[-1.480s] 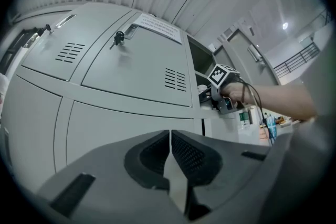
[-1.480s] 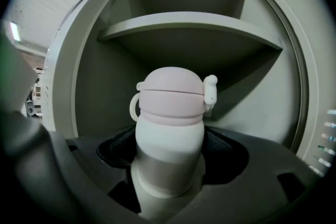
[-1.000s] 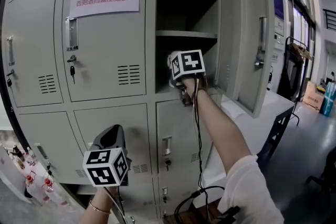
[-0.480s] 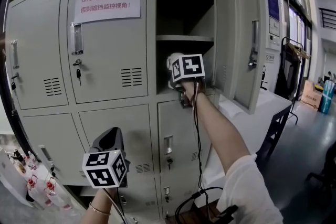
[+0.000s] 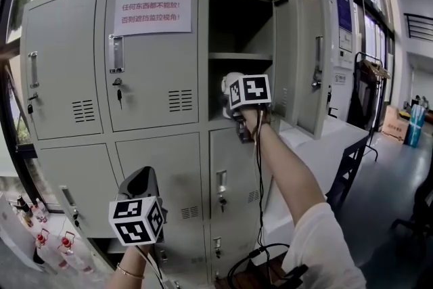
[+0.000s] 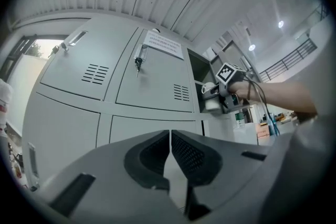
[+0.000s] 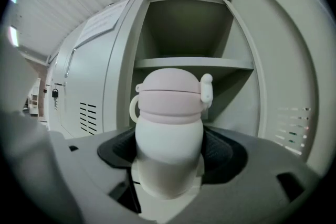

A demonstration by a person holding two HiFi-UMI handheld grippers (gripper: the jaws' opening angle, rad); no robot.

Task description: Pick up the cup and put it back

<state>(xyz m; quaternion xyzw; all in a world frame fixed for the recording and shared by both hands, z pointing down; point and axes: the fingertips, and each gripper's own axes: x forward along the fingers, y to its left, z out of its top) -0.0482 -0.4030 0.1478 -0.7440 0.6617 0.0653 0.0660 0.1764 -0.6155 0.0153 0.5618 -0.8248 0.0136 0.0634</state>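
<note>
Fingers (image 6: 152,155) of my L gripper (image 5: 140,179), at 7 o'clock, are pressed together, empty. R gripper (image 5: 234,102), 1 o'clock, clamps the cup (image 7: 169,113) before the open locker (image 5: 245,56). I judge: putting-back step; next I push fwd, set down, release.

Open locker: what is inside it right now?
A shelf crosses it; nothing shows above the shelf. Below, the cup in the right gripper blocks most of the space, so its contents cannot be seen.
</note>
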